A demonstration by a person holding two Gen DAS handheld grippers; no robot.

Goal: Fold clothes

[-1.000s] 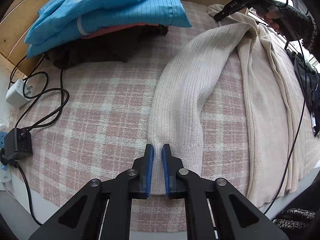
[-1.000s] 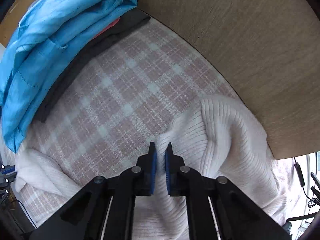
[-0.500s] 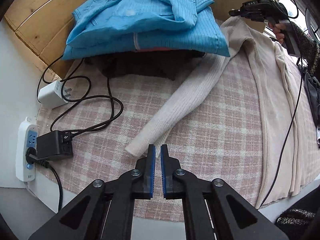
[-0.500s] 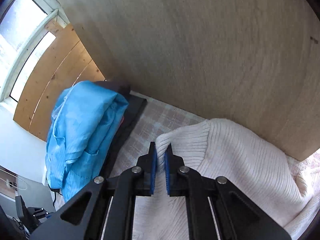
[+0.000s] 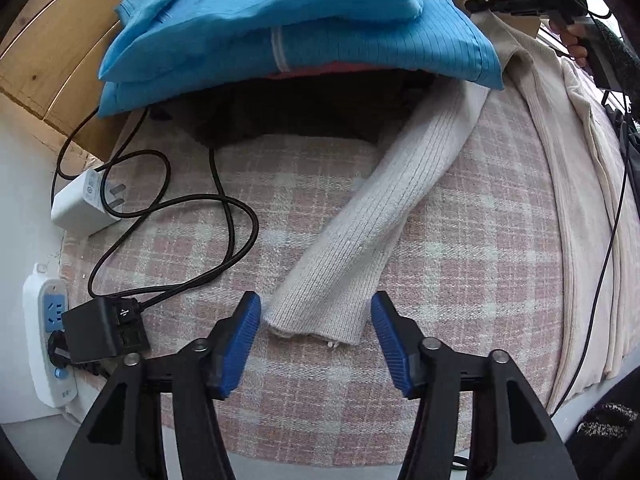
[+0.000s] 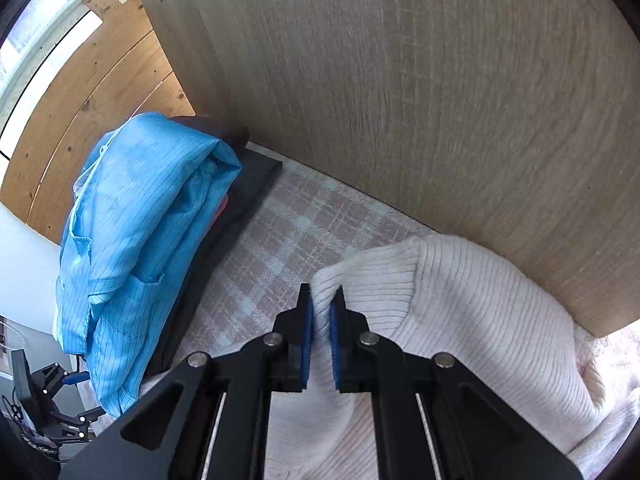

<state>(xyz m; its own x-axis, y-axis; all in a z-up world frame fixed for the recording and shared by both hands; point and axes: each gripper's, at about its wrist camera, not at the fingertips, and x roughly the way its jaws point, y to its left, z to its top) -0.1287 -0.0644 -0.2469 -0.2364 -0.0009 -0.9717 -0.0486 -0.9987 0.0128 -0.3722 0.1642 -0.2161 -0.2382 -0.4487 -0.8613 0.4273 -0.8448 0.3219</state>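
Lower centre, the left claw [image 5: 316,336] is opening, the cream sweater's sleeve cuff [image 5: 320,316] loose between its pads; the sleeve runs up-right. The right claw [image 6: 320,314] pinches the sweater's collar [image 6: 368,276].

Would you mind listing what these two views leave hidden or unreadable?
- Left wrist view: the dark clothes under the blue garment are in shadow, so their number and kind are unclear.
- Left wrist view: the right tool tips are too small to read.
- Right wrist view: the cream sweater is partly hidden by the tool and cut off by the lower edge.
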